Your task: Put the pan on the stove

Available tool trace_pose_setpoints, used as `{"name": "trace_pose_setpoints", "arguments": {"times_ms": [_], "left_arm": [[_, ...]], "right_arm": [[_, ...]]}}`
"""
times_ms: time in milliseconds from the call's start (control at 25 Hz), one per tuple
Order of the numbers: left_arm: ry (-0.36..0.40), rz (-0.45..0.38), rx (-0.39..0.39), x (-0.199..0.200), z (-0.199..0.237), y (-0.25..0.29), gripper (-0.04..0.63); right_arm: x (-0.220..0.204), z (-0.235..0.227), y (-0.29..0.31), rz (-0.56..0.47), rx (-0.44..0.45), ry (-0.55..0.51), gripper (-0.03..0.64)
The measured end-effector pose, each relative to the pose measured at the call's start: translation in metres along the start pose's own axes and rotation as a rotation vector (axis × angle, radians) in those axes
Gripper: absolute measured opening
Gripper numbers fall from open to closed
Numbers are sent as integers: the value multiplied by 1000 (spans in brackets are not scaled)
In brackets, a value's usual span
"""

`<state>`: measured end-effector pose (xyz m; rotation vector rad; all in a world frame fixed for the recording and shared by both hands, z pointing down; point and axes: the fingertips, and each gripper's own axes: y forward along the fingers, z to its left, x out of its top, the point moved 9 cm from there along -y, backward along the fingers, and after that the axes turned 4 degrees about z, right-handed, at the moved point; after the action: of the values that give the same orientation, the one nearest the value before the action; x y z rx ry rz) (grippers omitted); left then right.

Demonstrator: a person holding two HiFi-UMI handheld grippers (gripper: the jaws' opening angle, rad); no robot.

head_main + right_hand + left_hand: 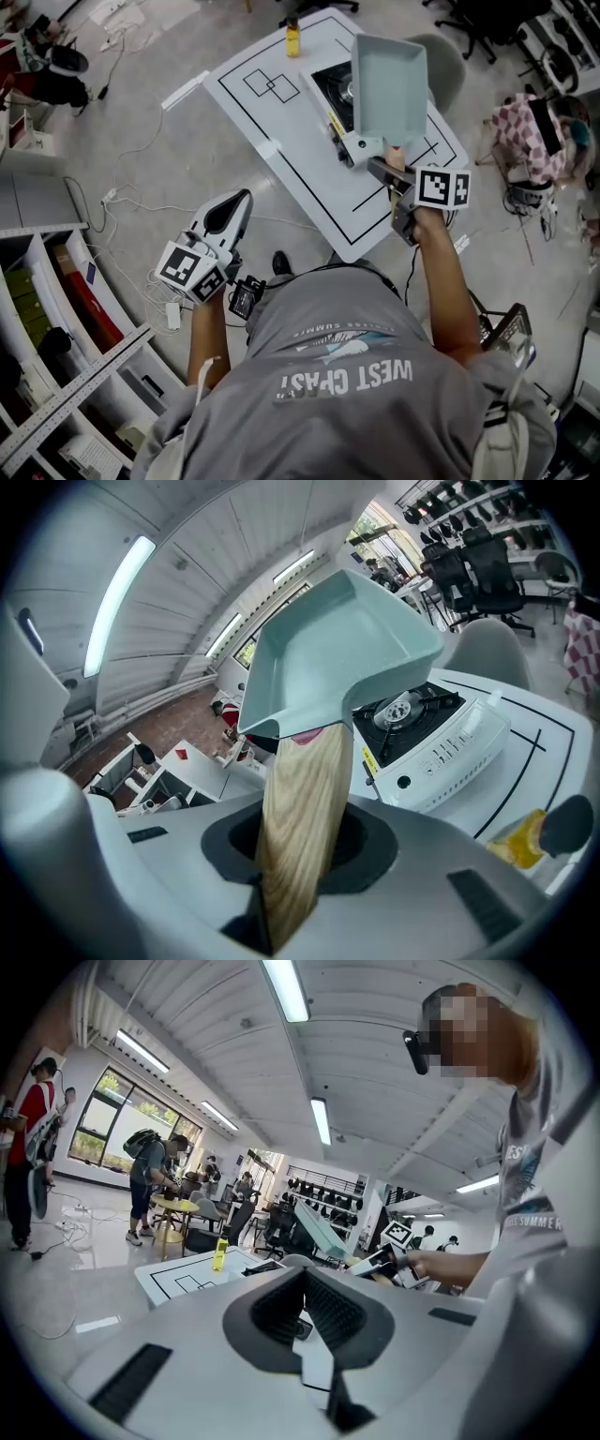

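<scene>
A pale teal square pan (389, 84) with a wooden handle (305, 827) hangs tilted in the air over the right part of a portable gas stove (333, 89). My right gripper (375, 161) is shut on that handle. In the right gripper view the pan (337, 658) fills the middle, and the stove (422, 728) with its burner sits just below and beyond it on the white table (281, 141). My left gripper (242, 199) is off the table's near-left edge, over the floor. Its jaws meet at the tips with nothing between them (302, 1283).
A yellow bottle (292, 39) stands at the table's far edge. Black outlines are drawn on the tabletop. A grey chair (450, 61) sits behind the table. Shelving (56, 300) lines the left side and cables (122, 202) lie on the floor. Other people (150, 1185) stand far off.
</scene>
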<state>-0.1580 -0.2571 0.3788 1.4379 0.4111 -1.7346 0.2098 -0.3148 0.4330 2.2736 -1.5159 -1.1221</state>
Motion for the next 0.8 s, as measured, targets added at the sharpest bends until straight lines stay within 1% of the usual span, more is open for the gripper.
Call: {"name": "trace_pose_setpoints", "arguments": {"times_ms": [320, 800], "left_arm": [[-36, 1, 68, -6, 9, 2, 0], [-73, 8, 110, -24, 14, 6, -1]], "right_arm": [[17, -27, 25, 26, 5, 38, 92], [26, -66, 55, 52, -5, 104, 92]]}}
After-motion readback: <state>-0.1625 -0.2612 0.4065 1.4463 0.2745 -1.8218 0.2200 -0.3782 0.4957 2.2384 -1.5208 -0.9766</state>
